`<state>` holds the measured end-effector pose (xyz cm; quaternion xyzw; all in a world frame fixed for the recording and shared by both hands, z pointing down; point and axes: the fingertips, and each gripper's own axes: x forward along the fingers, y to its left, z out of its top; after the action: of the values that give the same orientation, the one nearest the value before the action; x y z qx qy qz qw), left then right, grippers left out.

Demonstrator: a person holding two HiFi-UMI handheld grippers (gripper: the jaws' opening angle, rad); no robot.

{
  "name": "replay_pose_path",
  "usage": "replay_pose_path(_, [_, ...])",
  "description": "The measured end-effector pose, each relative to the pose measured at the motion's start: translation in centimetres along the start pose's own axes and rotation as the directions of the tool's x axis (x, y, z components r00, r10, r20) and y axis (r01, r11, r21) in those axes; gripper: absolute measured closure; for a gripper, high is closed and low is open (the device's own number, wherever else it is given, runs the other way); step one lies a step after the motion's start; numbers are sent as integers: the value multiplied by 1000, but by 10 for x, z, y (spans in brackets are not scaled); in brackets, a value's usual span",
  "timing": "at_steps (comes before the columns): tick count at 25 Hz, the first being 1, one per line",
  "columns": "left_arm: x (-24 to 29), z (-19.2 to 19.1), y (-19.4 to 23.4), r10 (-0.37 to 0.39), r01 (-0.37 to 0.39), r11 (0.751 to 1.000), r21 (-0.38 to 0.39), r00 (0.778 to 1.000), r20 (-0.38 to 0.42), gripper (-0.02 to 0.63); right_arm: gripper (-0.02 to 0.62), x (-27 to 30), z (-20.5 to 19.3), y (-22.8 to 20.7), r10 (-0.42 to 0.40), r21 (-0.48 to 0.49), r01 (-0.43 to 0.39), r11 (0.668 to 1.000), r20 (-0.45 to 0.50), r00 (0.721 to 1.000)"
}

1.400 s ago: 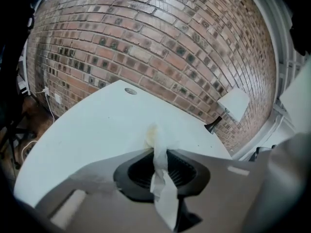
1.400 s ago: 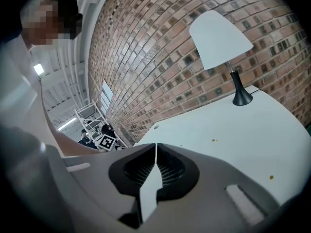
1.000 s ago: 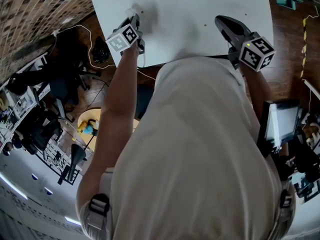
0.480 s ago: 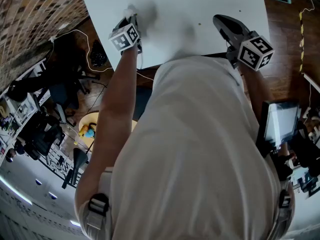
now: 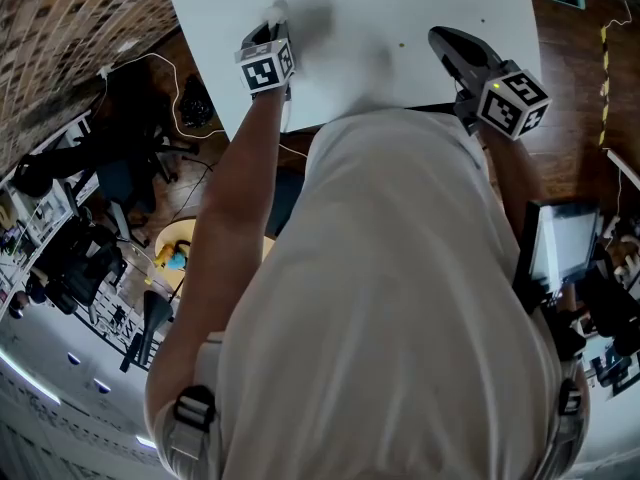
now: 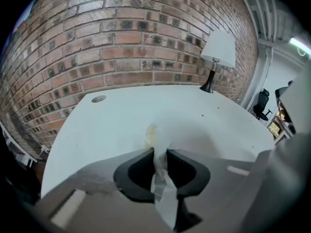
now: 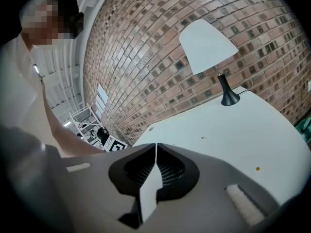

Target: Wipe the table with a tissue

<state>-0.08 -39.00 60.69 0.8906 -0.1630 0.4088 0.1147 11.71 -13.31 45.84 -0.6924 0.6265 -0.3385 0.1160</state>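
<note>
Wiping step in hand: the left gripper point(image 6: 158, 152), jaws clamped on a crumpled white tissue point(image 6: 156, 136), presses the wad's tip onto the white bench point(image 5: 400, 18) near its left edge, and the tip looks faintly yellowed. The right gripper point(image 7: 155, 147), jaws together on nothing, hangs over the near edge toward the right side. Next move, as I judge it, is to drag the wad across the unwiped surface under steady pressure; no container seen on the bench.
</note>
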Motion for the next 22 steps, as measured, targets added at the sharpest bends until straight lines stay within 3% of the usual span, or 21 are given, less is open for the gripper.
replay_pose_path(12, [-7,-16,-70,-162,162,987,6,985,-58,543,580,1,0,1,13,-8,-13,1000,-9,1000])
replay_pose_path(17, [-4,-19,-77,-199,203,978,56,977,-73,536,580,4,2,5,19,-14,-19,1000,-9,1000])
replay_pose_path(22, [-10,-16,-81,-227,233,968,89,971,-69,473,580,2,1,5,7,-17,-7,1000,-4,1000])
